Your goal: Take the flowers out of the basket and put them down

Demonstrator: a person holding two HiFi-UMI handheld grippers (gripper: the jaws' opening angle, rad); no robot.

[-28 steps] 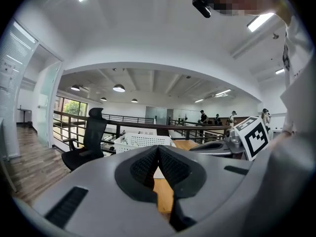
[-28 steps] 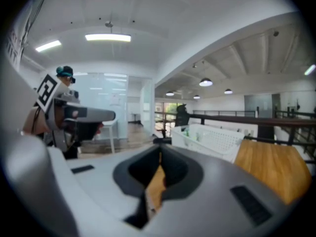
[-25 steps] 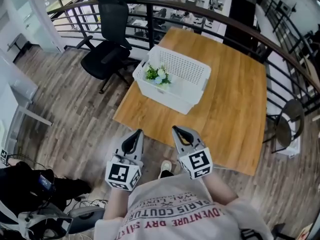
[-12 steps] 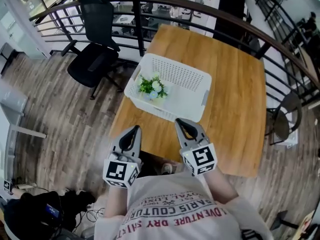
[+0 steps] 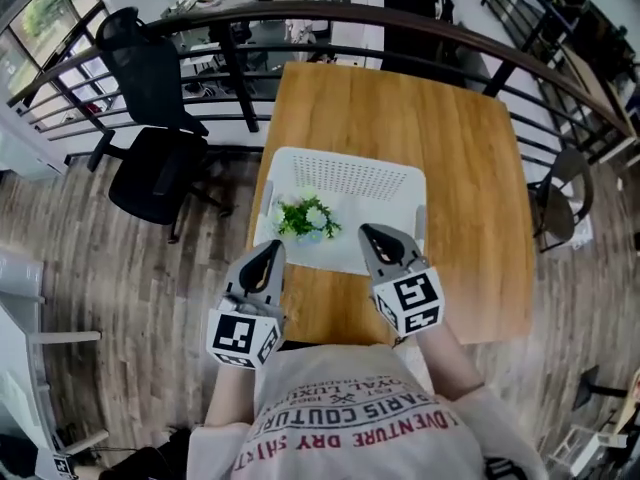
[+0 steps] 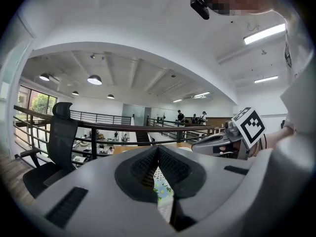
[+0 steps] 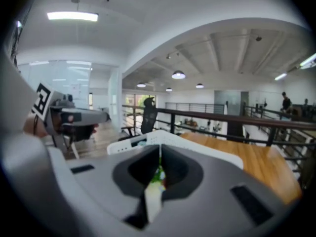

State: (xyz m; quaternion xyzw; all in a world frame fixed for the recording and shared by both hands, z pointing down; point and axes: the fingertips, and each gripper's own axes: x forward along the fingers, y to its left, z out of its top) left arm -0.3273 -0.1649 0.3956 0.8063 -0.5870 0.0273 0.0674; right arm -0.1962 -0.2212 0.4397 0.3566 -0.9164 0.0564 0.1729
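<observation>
white basket (image 5: 350,176) on wooden table (image 5: 440,148), toward its near edge. flowers (image 5: 303,218) inside basket, left front corner. left gripper (image 5: 268,252) and right gripper (image 5: 377,236) hover at basket's near side, flowers between them. both jaws closed tip to tip, nothing held. black chair (image 5: 150,163) left of table.

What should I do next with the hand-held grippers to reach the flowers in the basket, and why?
Probably open the left hand-held gripper and bring it forward over the near wall of the basket to the flowers. Both it and the right hand-held gripper are shut and empty, short of the flowers, which sit in the basket's near-left part, closest to the left one.
</observation>
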